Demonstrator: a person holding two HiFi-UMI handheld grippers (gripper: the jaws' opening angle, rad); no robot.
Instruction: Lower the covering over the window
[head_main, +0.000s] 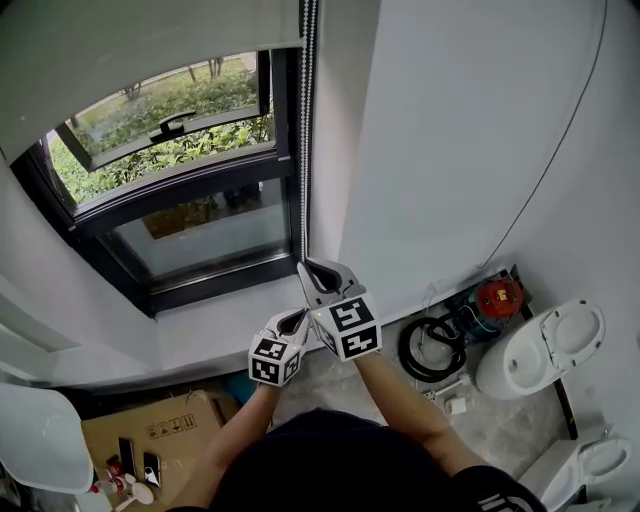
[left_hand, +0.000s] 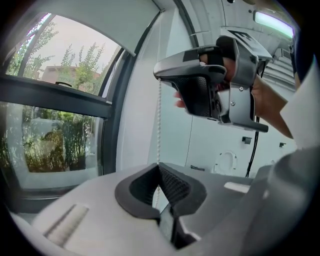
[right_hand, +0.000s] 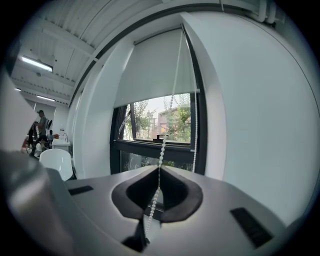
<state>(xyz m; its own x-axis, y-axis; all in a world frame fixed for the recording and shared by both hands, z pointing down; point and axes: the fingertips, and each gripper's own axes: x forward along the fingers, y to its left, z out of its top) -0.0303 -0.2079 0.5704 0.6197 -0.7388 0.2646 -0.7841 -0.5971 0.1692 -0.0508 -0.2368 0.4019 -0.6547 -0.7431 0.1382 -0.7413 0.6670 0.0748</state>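
Gripping the bead chain (right_hand: 163, 142) with both tools, basically. The right tool (right_hand: 160, 169) is pinched shut on it, with the beads running down through its jaws. The left tool (left_hand: 159, 167) is clamped on the same chain just below, so the two sit stacked by the right side of the window (head_main: 190, 150). The roller blind (head_main: 150, 40) covers only the top part, and greenery shows through the glass under its bottom edge.

Bead chain (head_main: 307, 130) right of window (head_main: 200, 230)
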